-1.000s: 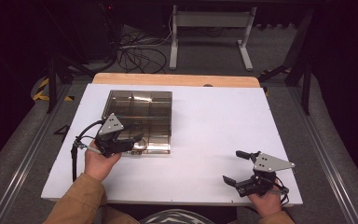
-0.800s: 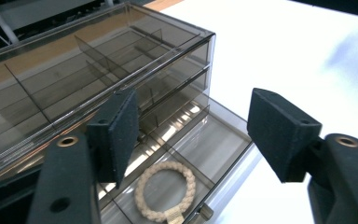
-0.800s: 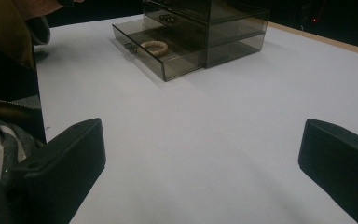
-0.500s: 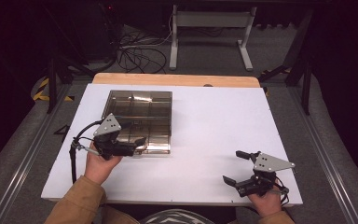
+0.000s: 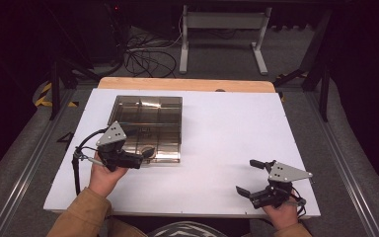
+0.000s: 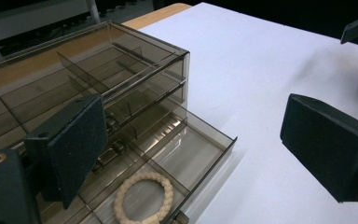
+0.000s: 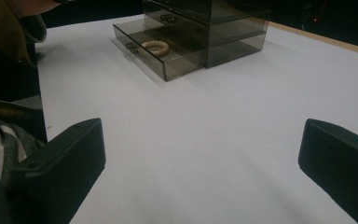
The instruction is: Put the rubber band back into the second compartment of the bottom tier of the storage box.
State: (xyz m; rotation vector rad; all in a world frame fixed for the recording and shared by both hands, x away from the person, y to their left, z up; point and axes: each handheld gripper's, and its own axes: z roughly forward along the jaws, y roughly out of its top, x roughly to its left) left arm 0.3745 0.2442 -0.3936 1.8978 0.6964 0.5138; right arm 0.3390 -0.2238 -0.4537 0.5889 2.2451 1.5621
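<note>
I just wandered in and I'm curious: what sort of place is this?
Probably a lab or studio for recording handling demonstrations: a bare white table in a dark room, cables on the floor, and a hand-held left gripper at a clear drawer box.

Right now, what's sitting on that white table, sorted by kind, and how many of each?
Smoked clear drawer cabinet: 1, with its bottom drawer pulled out
Cream beaded bracelet: 1, lying in that open drawer
Handheld grippers: 2, the left gripper and the right gripper, both open
Total: 4
</note>
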